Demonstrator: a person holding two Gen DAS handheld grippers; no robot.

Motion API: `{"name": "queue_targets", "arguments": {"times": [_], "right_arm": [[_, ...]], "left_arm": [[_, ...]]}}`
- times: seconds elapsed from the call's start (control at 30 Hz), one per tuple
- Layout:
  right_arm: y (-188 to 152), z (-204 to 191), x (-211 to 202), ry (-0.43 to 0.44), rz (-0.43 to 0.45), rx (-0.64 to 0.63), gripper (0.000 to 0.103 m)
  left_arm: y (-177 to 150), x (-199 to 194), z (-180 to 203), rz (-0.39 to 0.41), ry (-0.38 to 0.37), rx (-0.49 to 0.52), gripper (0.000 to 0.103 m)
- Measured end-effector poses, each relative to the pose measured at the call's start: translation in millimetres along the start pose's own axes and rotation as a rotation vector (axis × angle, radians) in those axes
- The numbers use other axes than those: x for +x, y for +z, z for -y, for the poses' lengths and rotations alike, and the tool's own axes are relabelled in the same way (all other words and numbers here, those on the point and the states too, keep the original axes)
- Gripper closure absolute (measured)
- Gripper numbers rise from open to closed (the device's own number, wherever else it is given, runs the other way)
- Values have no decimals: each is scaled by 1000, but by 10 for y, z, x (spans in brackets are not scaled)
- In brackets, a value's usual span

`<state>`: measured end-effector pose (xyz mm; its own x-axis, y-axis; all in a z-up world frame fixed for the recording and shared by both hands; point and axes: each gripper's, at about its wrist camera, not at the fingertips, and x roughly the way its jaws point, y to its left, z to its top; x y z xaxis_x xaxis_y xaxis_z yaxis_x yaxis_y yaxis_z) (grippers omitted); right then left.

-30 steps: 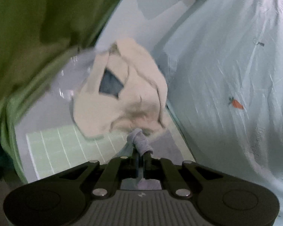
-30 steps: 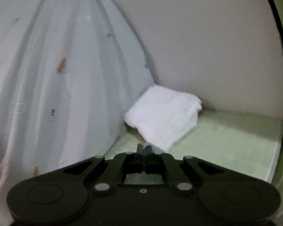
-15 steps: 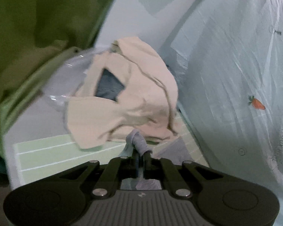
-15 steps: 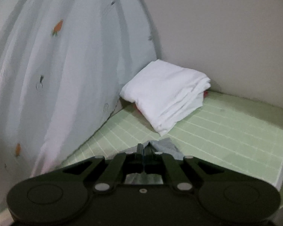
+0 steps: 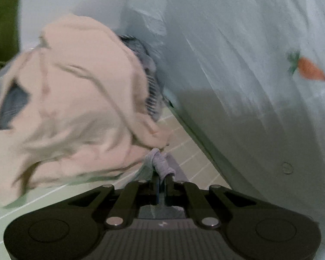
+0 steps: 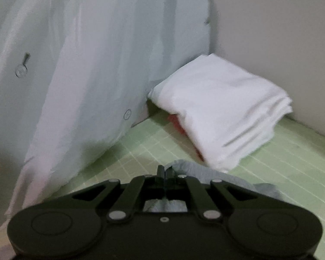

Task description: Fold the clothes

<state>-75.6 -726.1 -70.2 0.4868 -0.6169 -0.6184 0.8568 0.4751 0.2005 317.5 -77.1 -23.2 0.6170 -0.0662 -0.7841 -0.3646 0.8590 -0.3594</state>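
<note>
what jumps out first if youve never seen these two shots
In the left wrist view, a rumpled beige garment heaped on the green grid mat fills the left side. In the right wrist view, a folded white stack sits in the far corner. Both grippers, left and right, pinch grey cloth.

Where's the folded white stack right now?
Right wrist view, right of centre: folded white stack on the green mat, in the corner between wall and carrot-print curtain.
</note>
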Motion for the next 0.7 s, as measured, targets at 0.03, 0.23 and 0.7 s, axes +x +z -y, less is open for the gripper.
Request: {"name": "queue_targets", "arguments": {"times": [0.03, 0.23, 0.7], "right_arm": [[24, -59, 134, 0, -17, 0, 102], [16, -344, 709, 1, -171, -32, 69], [-1192, -185, -202, -131, -269, 107, 29]], "left_arm": [[19, 132, 79, -11, 5, 4, 99], [-37, 572, 243, -99, 32, 30, 53], [-741, 366, -916, -159, 175, -21, 30]]}}
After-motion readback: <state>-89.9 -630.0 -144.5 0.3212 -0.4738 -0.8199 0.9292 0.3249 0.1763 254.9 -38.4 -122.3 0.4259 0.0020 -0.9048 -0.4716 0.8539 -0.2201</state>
